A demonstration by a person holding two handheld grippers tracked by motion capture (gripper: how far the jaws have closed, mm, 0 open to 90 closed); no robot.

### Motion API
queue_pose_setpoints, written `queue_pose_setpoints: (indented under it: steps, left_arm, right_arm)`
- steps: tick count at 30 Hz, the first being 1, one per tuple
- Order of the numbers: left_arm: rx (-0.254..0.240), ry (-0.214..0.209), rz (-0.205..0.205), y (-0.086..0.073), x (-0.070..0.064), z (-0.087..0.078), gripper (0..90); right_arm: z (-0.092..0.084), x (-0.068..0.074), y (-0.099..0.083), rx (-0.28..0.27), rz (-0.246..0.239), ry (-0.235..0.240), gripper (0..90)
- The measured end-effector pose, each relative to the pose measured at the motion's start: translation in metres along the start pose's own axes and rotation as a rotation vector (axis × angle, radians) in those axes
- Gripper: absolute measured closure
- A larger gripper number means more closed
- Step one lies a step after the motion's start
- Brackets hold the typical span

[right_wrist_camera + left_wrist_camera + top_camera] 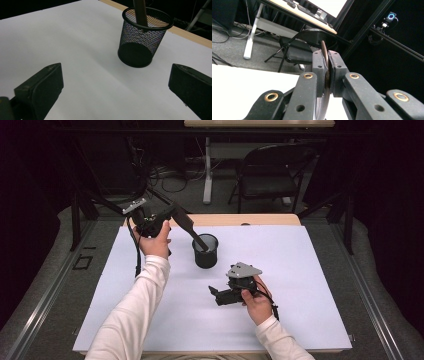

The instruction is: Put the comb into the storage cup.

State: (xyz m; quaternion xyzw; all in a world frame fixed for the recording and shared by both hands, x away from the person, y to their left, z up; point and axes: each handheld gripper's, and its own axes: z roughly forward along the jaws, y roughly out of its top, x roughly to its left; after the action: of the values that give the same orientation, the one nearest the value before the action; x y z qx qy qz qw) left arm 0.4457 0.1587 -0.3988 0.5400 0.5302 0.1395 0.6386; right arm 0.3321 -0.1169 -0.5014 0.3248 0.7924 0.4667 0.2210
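Observation:
A black mesh cup (205, 251) (142, 42) stands upright on the white sheet, a little behind the table's middle. A long dark brown utensil (192, 230) (140, 12) slants into it from the upper left, lower end inside the cup. My left gripper (170, 216) (325, 53) is raised at the back left, shut on the utensil's upper end. Its thin brown edge (323, 48) shows clamped between the pads. My right gripper (214, 295) (115, 72) rests low on the sheet in front of the cup, open, with nothing between its fingers.
The white sheet (300, 270) covers most of the wooden table (260, 219). Behind the table stand a black folding chair (270, 170) and a desk leg (207, 175) on grey floor. Dark frame bars flank both sides.

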Motion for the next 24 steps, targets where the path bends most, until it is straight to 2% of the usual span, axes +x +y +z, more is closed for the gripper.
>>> queue_pose_setpoints:
  steps: [24]
  left_arm:
    - [0.030, 0.004, -0.023, -0.017, 0.005, 0.011, 84.9]
  right_arm:
    - [0.000, 0.001, 0.000, 0.002, -0.002, 0.003, 0.0]
